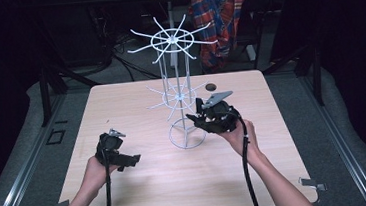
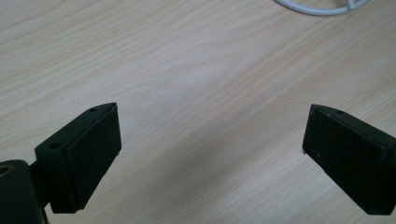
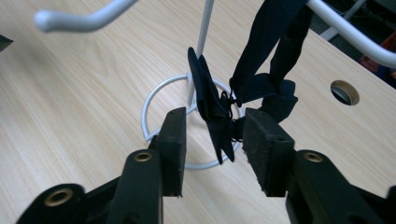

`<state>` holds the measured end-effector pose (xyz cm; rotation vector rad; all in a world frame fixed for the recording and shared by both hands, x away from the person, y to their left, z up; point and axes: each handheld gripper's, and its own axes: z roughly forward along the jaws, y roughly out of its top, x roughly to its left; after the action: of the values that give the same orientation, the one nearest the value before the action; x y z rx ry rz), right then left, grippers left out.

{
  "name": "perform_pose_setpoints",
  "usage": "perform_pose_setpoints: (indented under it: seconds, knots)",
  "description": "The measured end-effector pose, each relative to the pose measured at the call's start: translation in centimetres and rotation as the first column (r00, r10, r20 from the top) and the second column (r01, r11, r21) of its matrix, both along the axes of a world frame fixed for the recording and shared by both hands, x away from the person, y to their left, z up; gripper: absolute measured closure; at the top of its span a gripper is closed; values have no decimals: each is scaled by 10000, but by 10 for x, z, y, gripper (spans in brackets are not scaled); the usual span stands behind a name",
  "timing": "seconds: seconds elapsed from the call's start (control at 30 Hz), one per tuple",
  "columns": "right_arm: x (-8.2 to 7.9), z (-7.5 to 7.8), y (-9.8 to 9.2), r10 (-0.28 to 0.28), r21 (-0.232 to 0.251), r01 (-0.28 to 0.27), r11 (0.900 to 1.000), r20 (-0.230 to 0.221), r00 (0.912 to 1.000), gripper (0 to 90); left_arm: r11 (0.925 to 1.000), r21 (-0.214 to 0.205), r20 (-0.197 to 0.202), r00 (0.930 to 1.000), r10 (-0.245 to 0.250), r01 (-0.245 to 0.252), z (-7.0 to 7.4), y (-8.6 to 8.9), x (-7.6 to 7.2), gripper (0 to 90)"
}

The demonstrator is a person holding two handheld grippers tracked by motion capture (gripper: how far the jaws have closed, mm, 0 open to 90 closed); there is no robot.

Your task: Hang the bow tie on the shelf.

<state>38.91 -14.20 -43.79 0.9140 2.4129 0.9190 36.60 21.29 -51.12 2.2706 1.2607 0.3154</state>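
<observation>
Dark bow tie [image 3: 212, 112] hangs between the parted right tongs [image 3: 212, 140] (ungripped); left tongs [image 2: 210, 149] wide, empty.

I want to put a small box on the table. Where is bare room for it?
The table is bare left of the white wire rack, and along the near edge between the two forearms. It is crowded at the rack's base ring, where the right claw sits around a hanging dark bow.

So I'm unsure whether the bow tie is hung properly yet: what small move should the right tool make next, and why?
Probably ease the right tool straight back. Its jaws are parted around the dark bow tie with gaps either side, and the strap already runs up to a hook of the white wire rack, so the rack seems to carry it.
</observation>
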Motion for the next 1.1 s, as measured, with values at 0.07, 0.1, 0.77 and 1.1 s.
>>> perform_pose_setpoints:
  seconds: [0.07,0.1,0.77,1.1]
  knots:
    - [-2,1,-4,-60,35,60,10000,-52,10000,537,10000,-2,-2,10000,-18,18,0,0,0,45]
    - [-3,2,-6,-88,-31,88,10000,-111,9999,516,10000,3,-5,10000,-23,23,0,0,0,45]
    - [-33,-3,-50,-862,-471,831,9954,-686,9939,230,9999,-33,26,9999,-157,157,1,-1,-1,46]
    - [-52,-24,-67,-993,-1166,844,9896,-1286,9867,187,9999,-7,43,9999,-156,156,2,-2,-2,46]
